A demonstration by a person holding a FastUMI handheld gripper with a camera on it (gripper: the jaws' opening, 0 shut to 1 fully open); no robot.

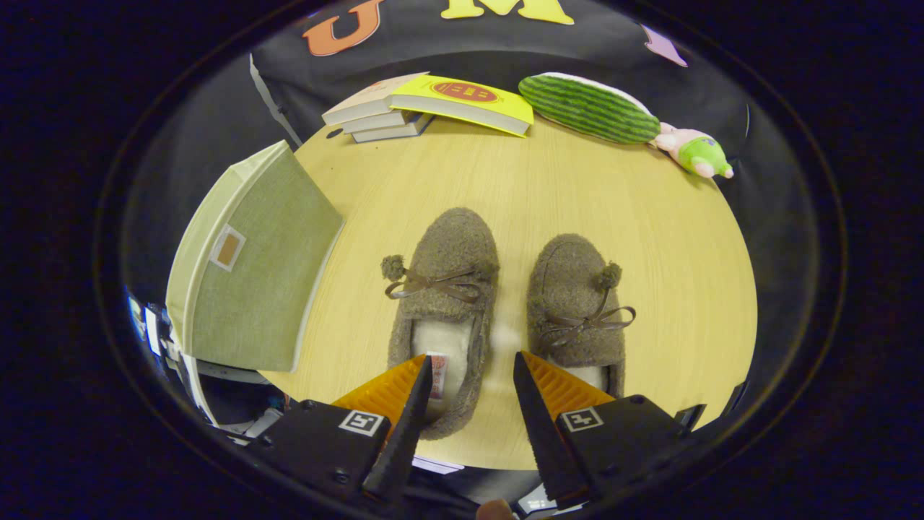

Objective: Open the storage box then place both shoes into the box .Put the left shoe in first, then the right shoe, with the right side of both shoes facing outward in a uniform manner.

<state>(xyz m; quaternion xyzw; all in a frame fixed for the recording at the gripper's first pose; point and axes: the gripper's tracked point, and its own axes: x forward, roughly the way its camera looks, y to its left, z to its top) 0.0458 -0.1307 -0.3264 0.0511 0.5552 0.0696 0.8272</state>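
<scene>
So I've got the claw (473, 375) hanging above the near edge of the table (650, 238), fingers spread wide and holding nothing. The left finger sits over the heel opening of the left shoe (446, 303), the right finger over the heel of the right shoe (576, 307), and the gap between them looks down on bare wood. Both fuzzy brown slippers sit side by side, toes pointing away from me. Over on the left is the green storage box (253, 267), lid looking shut as far as I can tell. So basically nothing's done yet: box to open, then both shoes to load. Far side has some books (433, 105) and a watermelon plush (588, 108).
</scene>
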